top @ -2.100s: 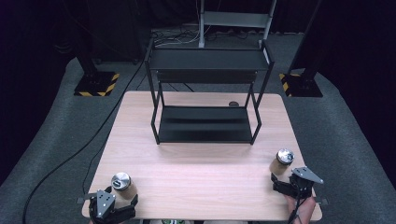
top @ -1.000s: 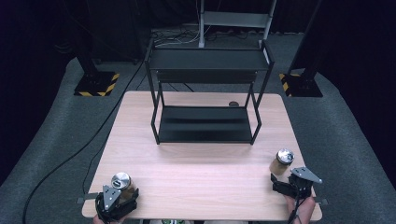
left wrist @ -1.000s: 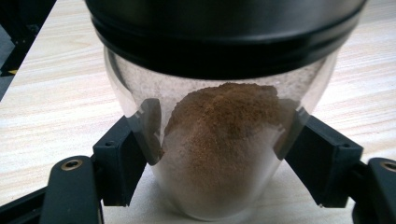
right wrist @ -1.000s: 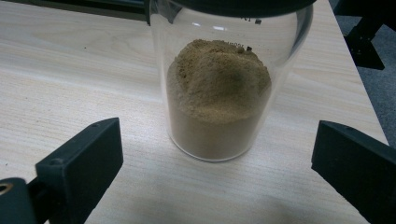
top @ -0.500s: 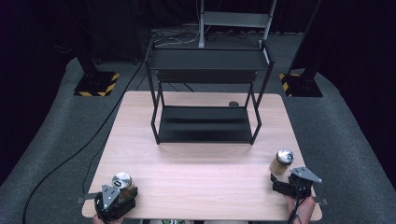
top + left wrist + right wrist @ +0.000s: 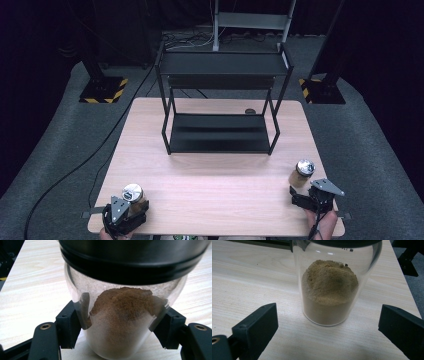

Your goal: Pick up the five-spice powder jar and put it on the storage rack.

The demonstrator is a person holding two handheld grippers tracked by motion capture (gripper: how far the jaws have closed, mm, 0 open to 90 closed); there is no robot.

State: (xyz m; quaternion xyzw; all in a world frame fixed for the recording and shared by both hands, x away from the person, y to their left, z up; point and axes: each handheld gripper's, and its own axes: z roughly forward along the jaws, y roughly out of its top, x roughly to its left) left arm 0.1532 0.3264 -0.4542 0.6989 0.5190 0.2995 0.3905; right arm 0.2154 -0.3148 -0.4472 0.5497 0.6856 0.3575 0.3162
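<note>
Both my hands low at the near edge of the table (image 6: 215, 170), a jar at each gripper.

My left gripper (image 6: 122, 216) at the near left corner is clamped on the glass jar of dark brown powder (image 6: 120, 315). My right gripper (image 6: 311, 196) at the near right stands wide, just behind the upright jar of tan powder (image 6: 329, 290), not touching.

A black two-tier metal shelf (image 6: 220, 100) stands at the wooden table's (image 6: 215, 185) far edge; two lidded glass powder jars stand near its front corners, one left (image 6: 133, 196), one right (image 6: 302, 172).
</note>
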